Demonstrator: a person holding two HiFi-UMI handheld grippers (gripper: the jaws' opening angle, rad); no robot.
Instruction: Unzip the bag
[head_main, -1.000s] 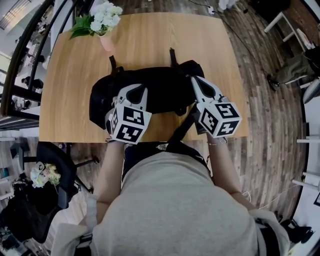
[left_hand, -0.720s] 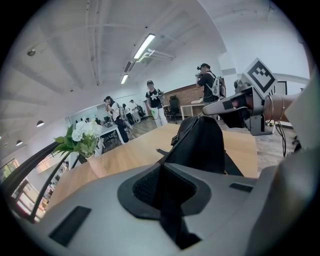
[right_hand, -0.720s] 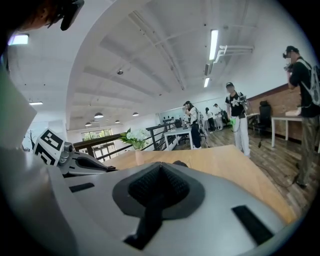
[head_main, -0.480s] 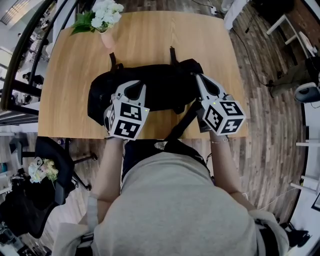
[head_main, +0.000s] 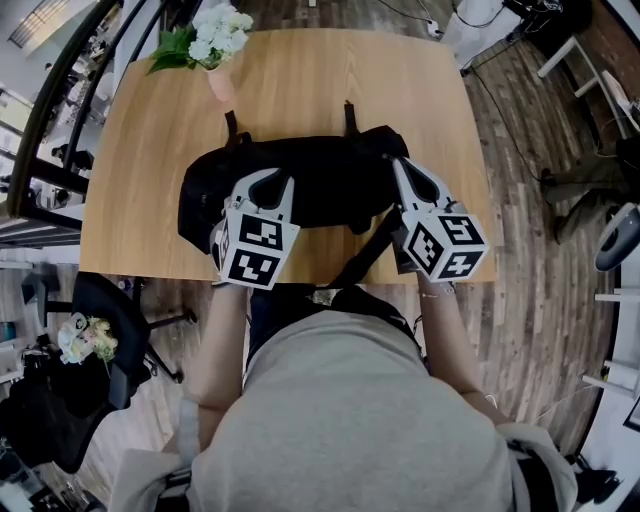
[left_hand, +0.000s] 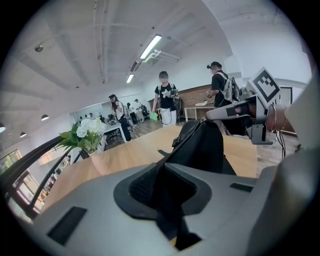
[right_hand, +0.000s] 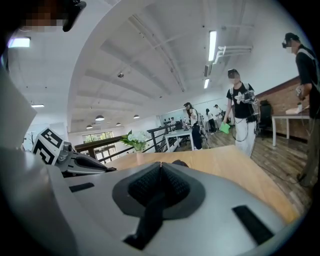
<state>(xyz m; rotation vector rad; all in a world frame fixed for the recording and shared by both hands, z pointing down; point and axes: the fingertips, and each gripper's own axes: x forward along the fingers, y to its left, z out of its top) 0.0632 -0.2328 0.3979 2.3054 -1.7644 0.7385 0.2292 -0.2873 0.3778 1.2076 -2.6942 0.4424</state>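
The bag (head_main: 330, 185) lies on the table (head_main: 300, 80), the vase (head_main: 218, 85) behind it, leftward.

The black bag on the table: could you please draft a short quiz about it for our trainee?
1. True or false: the black bag lies on the floor.
2. What stands at the far left corner of the wooden table? A) white flowers B) a laptop C) a mug
3. What is the left hand-held gripper closed on?
Key: 1 false, it lies on the table; 2 A; 3 the black bag, a fold of its fabric.
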